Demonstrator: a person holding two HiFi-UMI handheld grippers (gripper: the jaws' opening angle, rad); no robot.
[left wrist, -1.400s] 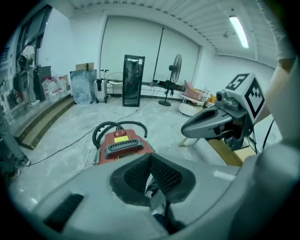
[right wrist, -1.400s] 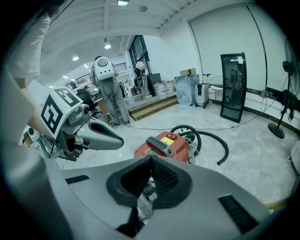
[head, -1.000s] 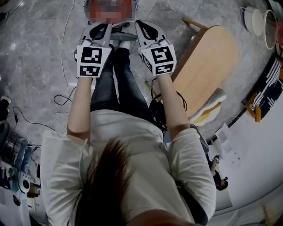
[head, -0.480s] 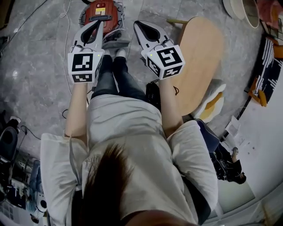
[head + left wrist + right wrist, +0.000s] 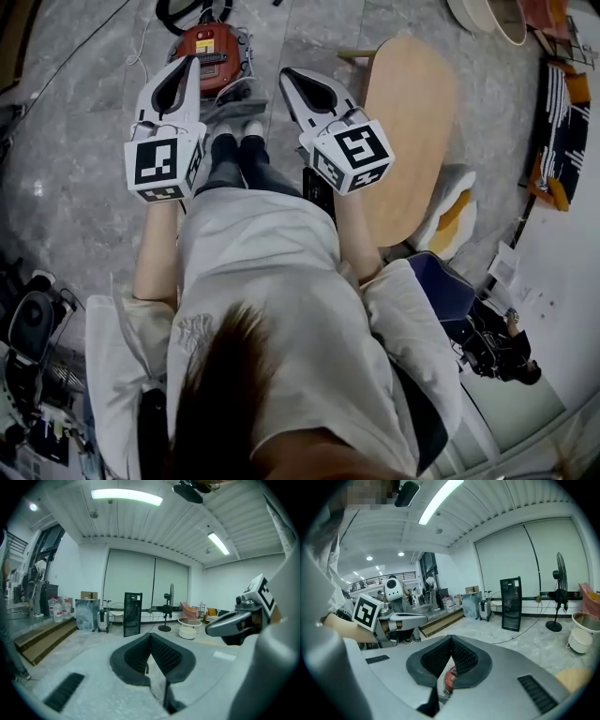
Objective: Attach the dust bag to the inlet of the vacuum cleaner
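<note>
The red vacuum cleaner (image 5: 208,52) sits on the grey floor, past the person's feet. My left gripper (image 5: 190,64) hangs high over its left side, shut and empty. My right gripper (image 5: 286,75) is level with the left one, to the vacuum's right, also shut with nothing in it. In the left gripper view the closed left gripper (image 5: 151,637) points across the room, with the right gripper (image 5: 234,620) beside it. In the right gripper view a slice of the red vacuum cleaner (image 5: 450,679) shows below the closed right gripper (image 5: 451,639). No dust bag shows in any view.
A wooden oval table (image 5: 412,122) stands right of the person, with a yellow and white cushion (image 5: 450,220) at its near end. A cable (image 5: 141,56) runs over the floor on the left. A black panel (image 5: 132,613) and a standing fan (image 5: 558,592) are farther off.
Both grippers have risen together, away from the vacuum cleaner, as the person straightened up. The vacuum now lies farther below them. Both stayed shut and empty.
</note>
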